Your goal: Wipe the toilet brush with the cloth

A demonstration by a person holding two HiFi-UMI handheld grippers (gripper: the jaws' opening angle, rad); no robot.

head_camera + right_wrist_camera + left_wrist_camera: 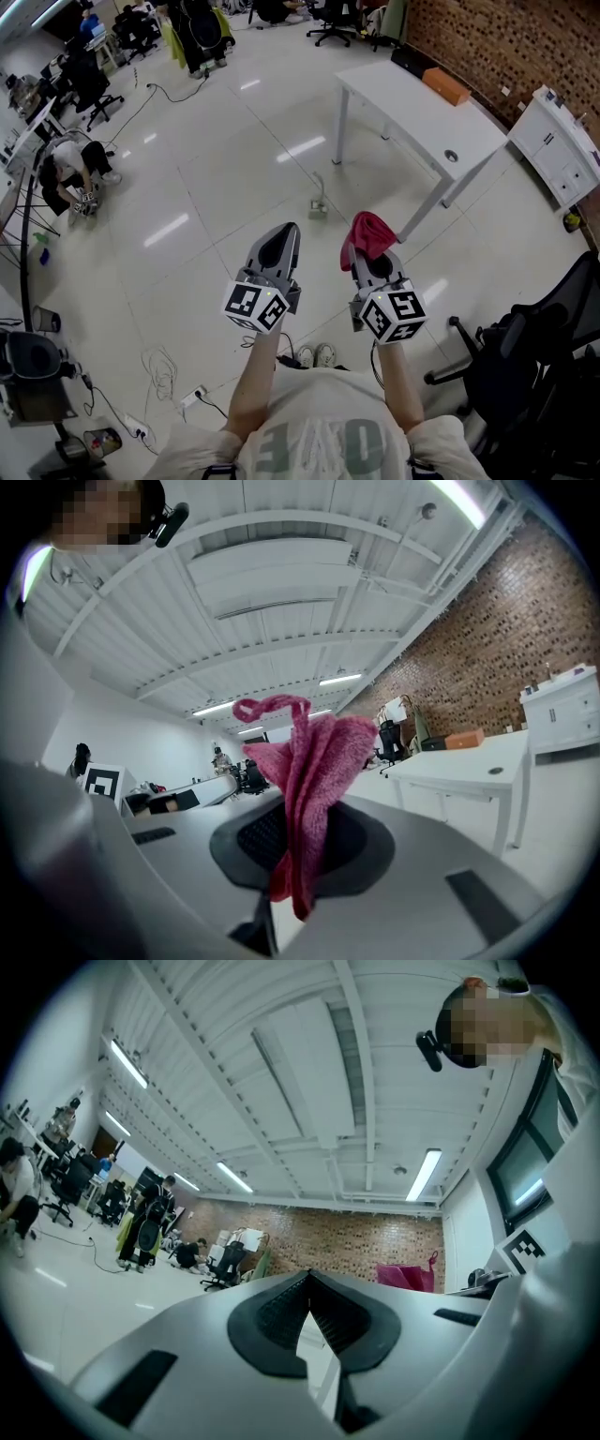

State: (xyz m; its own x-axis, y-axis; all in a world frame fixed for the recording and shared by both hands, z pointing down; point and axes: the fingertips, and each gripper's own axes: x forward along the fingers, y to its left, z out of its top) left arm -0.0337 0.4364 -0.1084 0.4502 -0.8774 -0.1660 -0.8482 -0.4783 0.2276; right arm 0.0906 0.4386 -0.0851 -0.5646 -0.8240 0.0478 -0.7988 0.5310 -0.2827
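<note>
My right gripper (370, 251) is shut on a pinkish-red cloth (367, 234), which stands bunched up above the jaws. In the right gripper view the cloth (317, 761) is pinched between the black pads (356, 841) and a strip of it hangs below them. My left gripper (285, 231) is held level beside the right one. Its jaws are shut, with nothing between the fingertips (308, 1280). From the left gripper view the cloth (405, 1276) shows off to the right. Both grippers hang above the tiled floor, in front of the person's chest. No toilet brush appears in any view.
A white table (422, 117) stands ahead to the right, with an orange box (446, 86) on it. A white cabinet (560, 142) stands against the brick wall. A black office chair (530, 361) is close on the right. A small object (319, 208) and cables (159, 370) lie on the floor.
</note>
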